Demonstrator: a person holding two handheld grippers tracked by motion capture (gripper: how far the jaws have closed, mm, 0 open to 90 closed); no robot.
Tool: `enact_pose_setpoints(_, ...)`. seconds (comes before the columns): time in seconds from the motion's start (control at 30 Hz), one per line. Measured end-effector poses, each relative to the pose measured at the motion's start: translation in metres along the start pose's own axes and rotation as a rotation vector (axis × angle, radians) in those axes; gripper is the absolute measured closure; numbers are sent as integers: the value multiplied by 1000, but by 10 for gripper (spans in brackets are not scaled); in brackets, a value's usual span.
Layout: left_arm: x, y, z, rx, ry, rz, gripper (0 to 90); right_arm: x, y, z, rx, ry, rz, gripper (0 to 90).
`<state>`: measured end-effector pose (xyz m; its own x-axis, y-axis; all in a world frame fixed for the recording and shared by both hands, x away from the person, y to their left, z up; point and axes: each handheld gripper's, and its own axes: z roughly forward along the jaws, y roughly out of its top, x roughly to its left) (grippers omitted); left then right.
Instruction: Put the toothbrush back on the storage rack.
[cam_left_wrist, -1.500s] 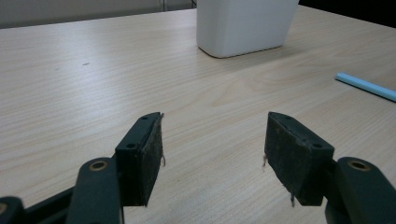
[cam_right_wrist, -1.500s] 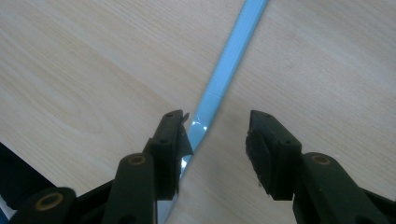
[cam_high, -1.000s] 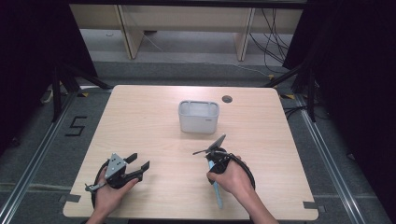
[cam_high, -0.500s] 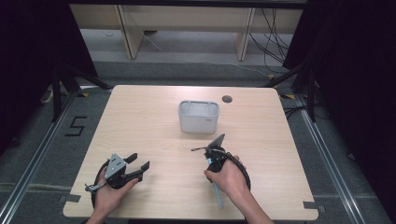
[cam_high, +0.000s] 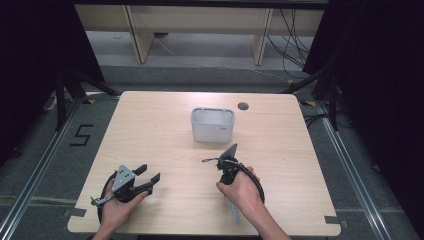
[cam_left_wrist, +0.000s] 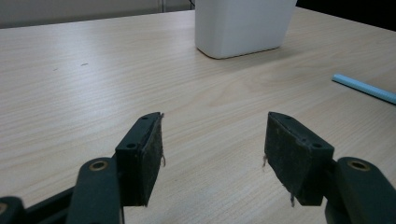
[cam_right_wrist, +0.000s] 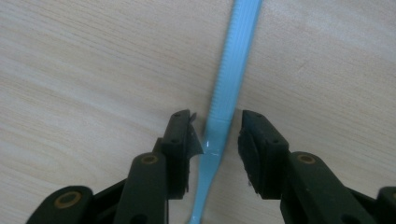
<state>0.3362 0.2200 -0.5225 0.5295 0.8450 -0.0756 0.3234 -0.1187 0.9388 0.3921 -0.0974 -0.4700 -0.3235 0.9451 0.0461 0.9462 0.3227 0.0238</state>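
The right hand-held gripper (cam_right_wrist: 215, 135), jaws closing but not gripping, straddles the blue toothbrush (cam_right_wrist: 229, 88).

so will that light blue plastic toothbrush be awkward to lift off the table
Probably light: the light blue plastic toothbrush is thin. It lies flat on the wooden table, so the right gripper has little height to pinch. The smooth handle may slip or pivot.

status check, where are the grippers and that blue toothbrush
Right gripper fingers just closing around blue toothbrush, not yet pressing. Left gripper open, idle. Toothbrush flat on table. White bin well clear.
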Motion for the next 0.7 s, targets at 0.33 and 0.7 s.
enact_pose_setpoints(0.33, 0, 0, 0, -7, -4, 0, 366, 4, 0, 5, 16, -28, -12, 718)
enact_pose_setpoints(0.7, -1, 0, 0, -9, -6, -2, 366, 2, -2, 5, 5, -42, -93, 790)
